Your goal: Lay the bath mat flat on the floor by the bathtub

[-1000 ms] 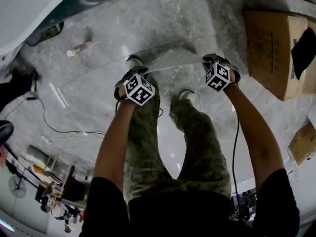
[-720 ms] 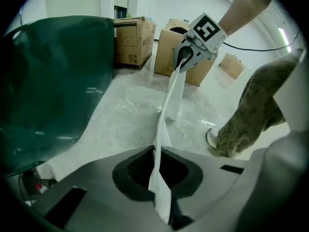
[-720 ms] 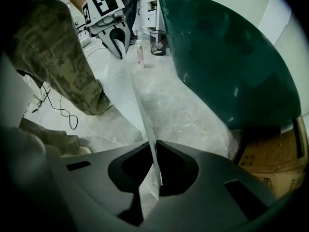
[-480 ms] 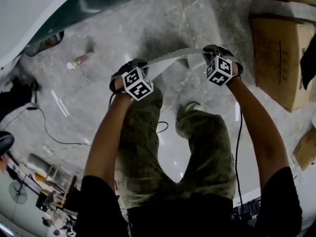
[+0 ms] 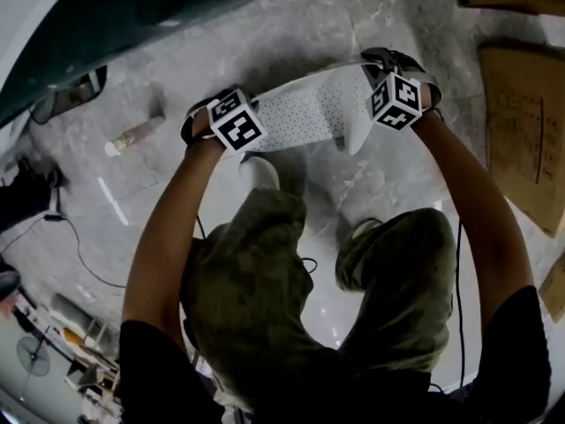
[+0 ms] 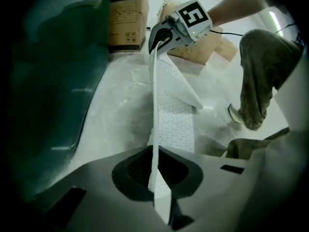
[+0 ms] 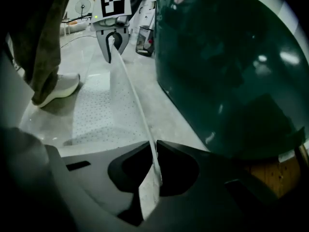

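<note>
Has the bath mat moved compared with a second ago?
Yes. The bath mat has come down and away from the person, toward the bathtub; it was short of the bottle and now hangs alongside it.

Brown cardboard boxes [image 5: 525, 131] are seen along the right edge of the head view. A small bottle [image 5: 132, 135] is laid on its side at the left, and a pedestal fan [image 5: 31, 358] is stood in the lower-left corner.
</note>
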The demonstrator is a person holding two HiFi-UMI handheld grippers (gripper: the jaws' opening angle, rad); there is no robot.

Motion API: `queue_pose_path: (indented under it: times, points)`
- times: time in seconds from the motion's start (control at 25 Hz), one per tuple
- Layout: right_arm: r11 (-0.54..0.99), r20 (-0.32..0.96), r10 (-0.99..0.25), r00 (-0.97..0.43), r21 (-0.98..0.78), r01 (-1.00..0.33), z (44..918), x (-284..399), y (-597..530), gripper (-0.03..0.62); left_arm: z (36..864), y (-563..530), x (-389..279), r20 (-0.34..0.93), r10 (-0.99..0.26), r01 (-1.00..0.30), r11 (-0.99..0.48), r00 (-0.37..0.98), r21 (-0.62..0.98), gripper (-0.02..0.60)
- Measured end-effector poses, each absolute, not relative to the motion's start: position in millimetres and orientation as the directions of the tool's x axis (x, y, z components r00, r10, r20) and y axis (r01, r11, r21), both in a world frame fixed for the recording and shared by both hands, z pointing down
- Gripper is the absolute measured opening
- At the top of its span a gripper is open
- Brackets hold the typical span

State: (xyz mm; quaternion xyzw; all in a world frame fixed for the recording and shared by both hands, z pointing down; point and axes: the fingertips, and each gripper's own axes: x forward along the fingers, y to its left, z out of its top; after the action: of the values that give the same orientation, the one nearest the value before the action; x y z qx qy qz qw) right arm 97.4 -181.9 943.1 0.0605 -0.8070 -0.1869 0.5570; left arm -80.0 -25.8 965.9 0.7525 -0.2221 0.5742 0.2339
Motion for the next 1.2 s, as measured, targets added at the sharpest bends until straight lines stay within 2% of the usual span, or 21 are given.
queue_pose_path:
  times: [0.12, 0.24, 0.28, 0.32, 0.36, 0.4, 0.44, 0.6, 0.8, 1.04, 1.2]
  points:
    - [0.906, 0.843, -0.334, -0.422, 0.411, 0.103, 974, 76, -202, 0.034, 1003, -41, -94, 0.957, -0.160, -0.634, -0.773, 0.243, 0.032, 0.025]
    - [0.904, 0.842, -0.348, -0.412, 0.418, 0.092, 1011, 66, -215, 0.034, 1028, -56, -108, 0.943, -0.259, -0.656, -0.753, 0.209, -0.061, 0.025]
    - [0.913, 0.850, -0.347, -0.396, 0.403, 0.064, 1024, 65, -222, 0.034, 1033, -62, -114, 0.935, -0.298, -0.664, -0.741, 0.190, -0.101, 0.042]
    - [0.924, 0.858, -0.344, -0.381, 0.382, 0.028, 1036, 64, -231, 0.035, 1036, -67, -122, 0.924, -0.341, -0.676, -0.724, 0.172, -0.142, 0.101]
    - [0.935, 0.867, -0.334, -0.369, 0.356, -0.011, 1047, 63, -238, 0.078, 1038, -72, -132, 0.910, -0.384, -0.695, -0.698, 0.155, -0.176, 0.146]
    - [0.944, 0.875, -0.320, -0.363, 0.325, -0.049, 1057, 63, -244, 0.202, 1040, -74, -142, 0.897, -0.420, -0.723, -0.661, 0.139, -0.198, 0.174]
    - [0.952, 0.882, -0.305, -0.360, 0.296, -0.082, 1065, 64, -248, 0.282, 1042, -72, -153, 0.885, -0.447, -0.762, -0.616, 0.128, -0.201, 0.199]
    - [0.953, 0.874, -0.301, -0.382, 0.265, -0.144, 1071, 71, -250, 0.332, 1053, -36, -180, 0.861, -0.486, -0.910, -0.408, 0.150, -0.073, 0.201]
    - [0.973, 0.869, -0.220, -0.442, 0.163, -0.165, 1053, 84, -232, 0.337, 1086, 20, -192, 0.873, -0.470, -0.972, -0.235, 0.128, 0.016, 0.209]
    - [0.957, 0.866, -0.183, -0.464, 0.050, -0.285, 1045, 128, -229, 0.337, 1109, 54, -196, 0.864, -0.498, -0.994, -0.103, 0.078, 0.031, 0.249]
    - [0.914, 0.883, -0.184, -0.431, -0.007, -0.405, 1059, 166, -235, 0.337, 1111, 65, -220, 0.840, -0.543, -1.000, 0.019, -0.024, -0.016, 0.278]
